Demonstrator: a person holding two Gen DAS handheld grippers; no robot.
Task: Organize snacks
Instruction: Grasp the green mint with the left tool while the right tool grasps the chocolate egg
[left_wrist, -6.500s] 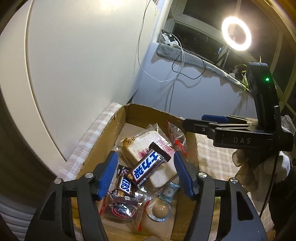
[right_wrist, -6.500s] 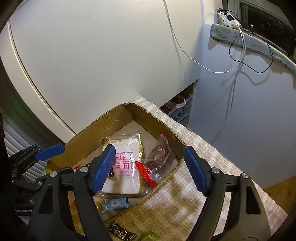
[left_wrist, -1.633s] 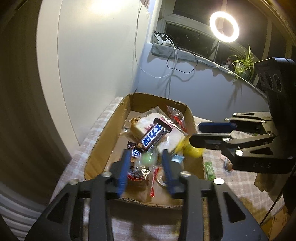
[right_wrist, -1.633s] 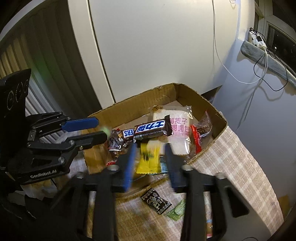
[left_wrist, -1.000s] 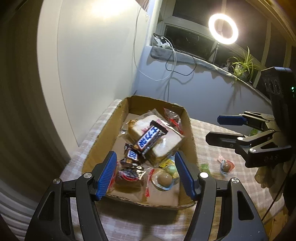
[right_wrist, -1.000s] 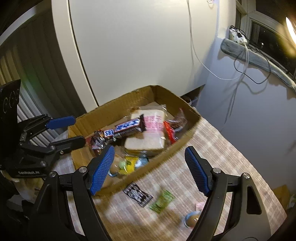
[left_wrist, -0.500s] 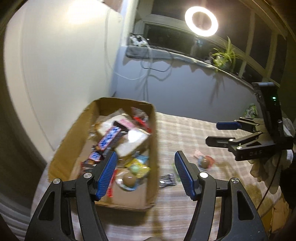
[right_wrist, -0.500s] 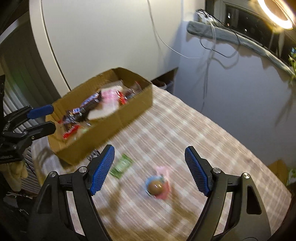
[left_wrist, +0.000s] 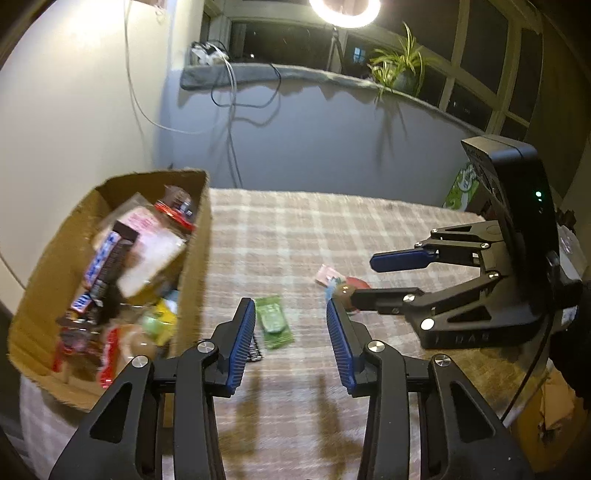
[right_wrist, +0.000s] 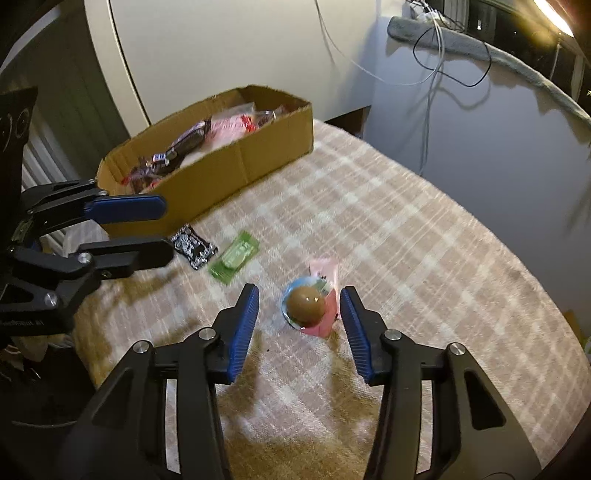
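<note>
A table covered by a beige checked cloth (right_wrist: 388, 229) fills both views. At its far left stands an open cardboard box (right_wrist: 236, 162) packed with wrapped snacks, among them a dark chocolate bar (left_wrist: 105, 258) lying across a pink-and-white bread packet (left_wrist: 147, 236).

Three snacks lie loose on the cloth, outside the box. A flat green packet (left_wrist: 273, 323) sits near the box's right wall. Just to its left, touching or nearly touching it, is a small black patterned packet (right_wrist: 192, 246), mostly hidden behind a finger in the left wrist view. Well to the right of these lies a clear cup holding a brown ball (right_wrist: 306, 304), resting on a pink wrapper (right_wrist: 325, 291).

The left gripper (left_wrist: 291, 341) hovers low over the cloth with its blue-padded fingers spread apart, gripping nothing; the green packet lies between its fingertips, closer to the left finger. The right gripper (right_wrist: 300, 326) is likewise spread and empty, its fingers straddling the brown-ball cup without touching it.

Each gripper appears at the side of the other's view, black with blue pads.

Behind the table, a pale wall (right_wrist: 221, 55) with hanging white and black cables (left_wrist: 229, 110), a grey-padded window ledge (left_wrist: 295, 75), a potted plant (left_wrist: 400, 70) and a glowing ring light (left_wrist: 345, 9). Nothing blocks either gripper from the loose snacks.
</note>
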